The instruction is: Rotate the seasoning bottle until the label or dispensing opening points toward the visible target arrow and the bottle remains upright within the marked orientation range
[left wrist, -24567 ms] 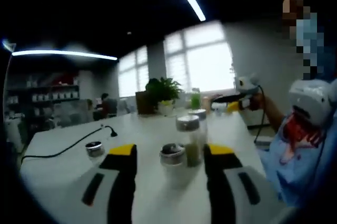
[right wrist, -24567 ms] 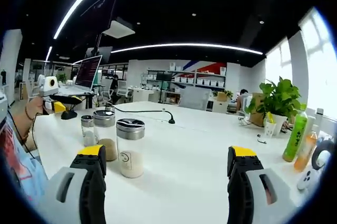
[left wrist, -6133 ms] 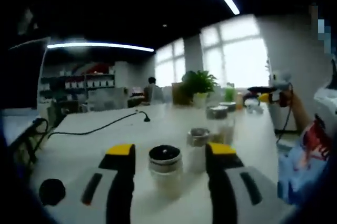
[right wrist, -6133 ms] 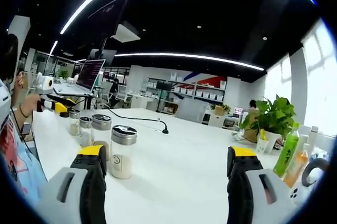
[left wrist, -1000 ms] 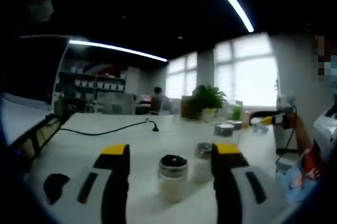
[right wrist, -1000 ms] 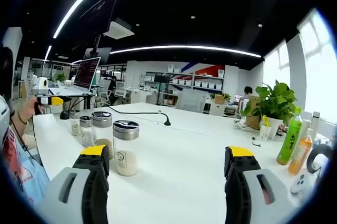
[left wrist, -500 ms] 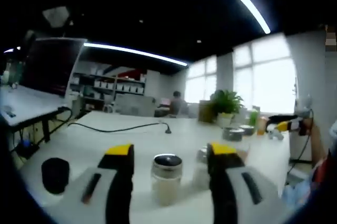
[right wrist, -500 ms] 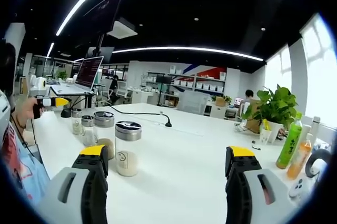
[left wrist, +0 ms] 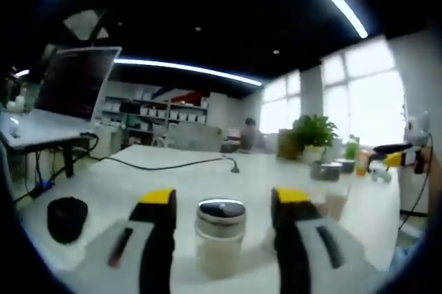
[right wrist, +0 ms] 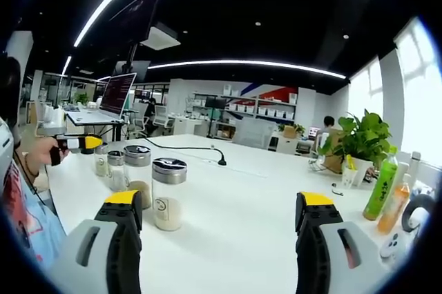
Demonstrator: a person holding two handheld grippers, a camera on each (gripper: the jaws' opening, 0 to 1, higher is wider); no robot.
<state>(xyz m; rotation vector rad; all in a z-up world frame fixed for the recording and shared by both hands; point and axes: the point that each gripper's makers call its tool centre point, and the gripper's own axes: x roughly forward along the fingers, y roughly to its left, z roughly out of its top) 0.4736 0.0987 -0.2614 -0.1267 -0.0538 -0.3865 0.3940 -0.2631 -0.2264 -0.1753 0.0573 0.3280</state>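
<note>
Left gripper [left wrist: 221, 204] jaws spread wide, a seasoning bottle [left wrist: 220, 237] upright between them, not touched, on the white table [left wrist: 138, 177]. Black puck [left wrist: 67, 218] off to the left. Right gripper [right wrist: 219, 211] also released, holding nothing; a second bottle [right wrist: 168, 194] stands just beside its left jaw, three more bottles [right wrist: 123, 170] behind it.

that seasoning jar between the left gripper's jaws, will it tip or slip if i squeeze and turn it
The seasoning jar looks like a tall, clear cylinder with a metal lid, so a high push may tip it. Its smooth wall could slip in the left gripper. It seems only partly filled, so probably light.
</note>
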